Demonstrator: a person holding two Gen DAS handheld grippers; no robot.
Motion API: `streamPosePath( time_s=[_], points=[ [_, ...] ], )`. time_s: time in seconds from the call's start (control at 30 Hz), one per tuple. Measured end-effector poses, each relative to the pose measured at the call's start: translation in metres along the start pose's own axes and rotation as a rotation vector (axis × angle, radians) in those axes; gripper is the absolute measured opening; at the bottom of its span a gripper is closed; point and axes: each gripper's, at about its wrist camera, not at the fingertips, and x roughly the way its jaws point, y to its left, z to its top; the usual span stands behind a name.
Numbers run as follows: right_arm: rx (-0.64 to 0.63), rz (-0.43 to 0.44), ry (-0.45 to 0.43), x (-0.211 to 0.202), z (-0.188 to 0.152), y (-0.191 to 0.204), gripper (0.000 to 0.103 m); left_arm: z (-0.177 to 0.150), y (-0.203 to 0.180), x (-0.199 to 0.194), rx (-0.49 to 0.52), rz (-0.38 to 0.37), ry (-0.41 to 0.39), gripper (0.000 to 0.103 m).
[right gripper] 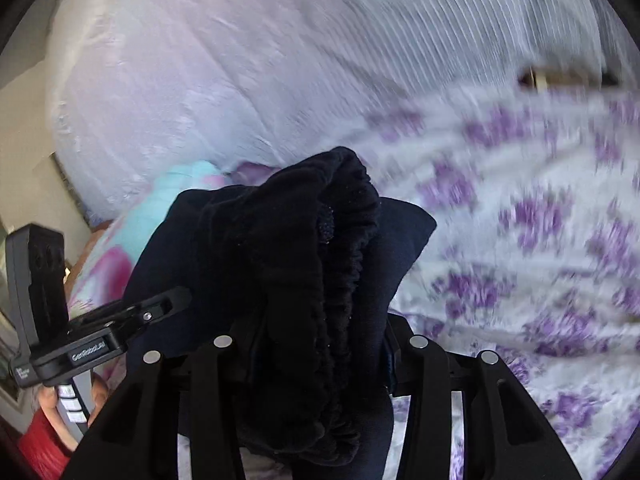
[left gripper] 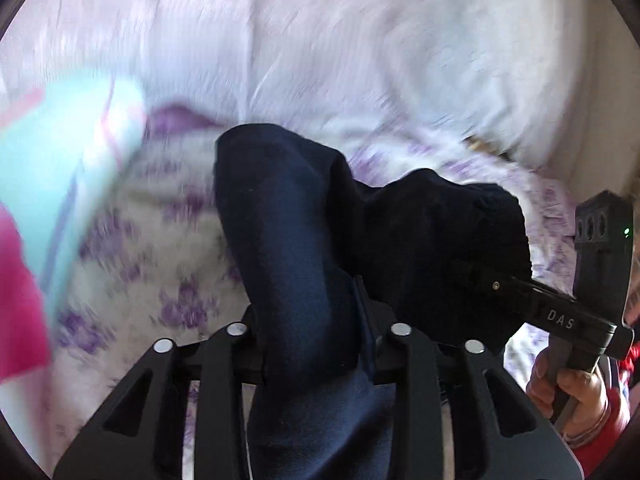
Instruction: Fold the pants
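At the centre of both wrist views, the pants (left gripper: 288, 216) are off the bed and bunched between your two tools. Your left gripper (left gripper: 316, 360) is clamped on a smooth navy fold that rises from the lower middle of the frame toward the centre; the cloth fills the gap between its jaws. Your right gripper (right gripper: 320, 364) is clamped on the gathered elastic waistband (right gripper: 348, 248), which climbs from the bottom centre of its frame to the upper middle. In the left view, the right tool enters from the lower right and disappears into the dark bundle; in the right view, the left tool enters from the lower left and meets the same bundle. The two grips therefore sit near each other, with the garment slack and doubled between them, and its long axis cannot be read from either frame. The floral sheet (right gripper: 520, 220) fills the right half of the right view, a white pillow (left gripper: 320, 40) fills the top of the left view, and a turquoise cloth (left gripper: 60, 168) lies at left. My judgement: you need to spread the two grips apart along the waistband before laying the garment down; neither hand is nearer, since both already hold it. Motion blur limits finer detail.
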Motion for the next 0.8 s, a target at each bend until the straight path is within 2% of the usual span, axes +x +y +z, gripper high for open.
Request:
streamPosePath(
  time_s=[0.03,0.07,0.1,0.13,0.2,0.23,0.3,0.37,0.47,0.5,0.53,0.6,0.67,0.73,0.8],
  points=[
    [0.046,-0.039,0.01,0.011,-0.006,-0.014,0.062,-0.003,0.006,0.01,-0.027,0.028,0.029,0.054],
    [0.085,-0.053,0.018,0.019,-0.012,-0.027,0.072,-0.011,0.019,0.025,-0.071,0.055,0.069,0.061],
    [0.104,-0.04,0.009,0.022,-0.017,-0.034,0.085,-0.017,0.026,0.029,-0.096,0.049,0.079,0.078],
    [0.117,-0.013,-0.01,0.022,-0.021,-0.038,0.085,-0.024,0.037,0.032,-0.132,0.037,0.075,0.089],
    [0.095,-0.033,-0.021,0.017,-0.022,-0.033,0.086,-0.027,0.045,0.027,-0.154,0.012,0.071,0.09],
    [0.051,-0.087,-0.03,0.012,-0.022,-0.025,0.089,-0.027,0.044,0.025,-0.141,0.035,0.071,0.093],
    [-0.047,-0.192,-0.078,-0.002,-0.024,-0.008,0.091,-0.026,0.036,0.007,-0.074,0.17,0.025,0.097],
    [-0.147,-0.296,-0.186,-0.025,-0.032,0.014,0.092,-0.026,0.032,-0.013,-0.023,0.236,-0.024,0.096],
    [-0.288,-0.353,-0.293,-0.039,-0.041,0.045,0.092,-0.034,0.029,-0.046,-0.005,0.225,-0.125,0.097],
    [-0.318,-0.409,-0.312,-0.038,-0.041,0.053,0.092,-0.04,0.025,-0.053,0.002,0.21,-0.139,0.098],
    [-0.303,-0.451,-0.312,-0.033,-0.036,0.053,0.092,-0.044,0.022,-0.053,0.013,0.229,-0.131,0.098],
    [-0.196,-0.462,-0.222,-0.01,-0.025,0.034,0.092,-0.051,0.017,-0.035,0.034,0.304,-0.082,0.098],
    [-0.102,-0.437,-0.127,0.009,-0.022,0.01,0.1,-0.061,0.023,-0.014,0.018,0.331,-0.024,0.099],
    [-0.03,-0.346,-0.118,0.006,-0.02,-0.005,0.1,-0.058,0.032,-0.013,-0.035,0.302,-0.017,0.099],
    [-0.013,-0.328,-0.142,-0.002,-0.024,-0.005,0.1,-0.058,0.032,-0.013,-0.033,0.32,-0.023,0.099]
  ],
)
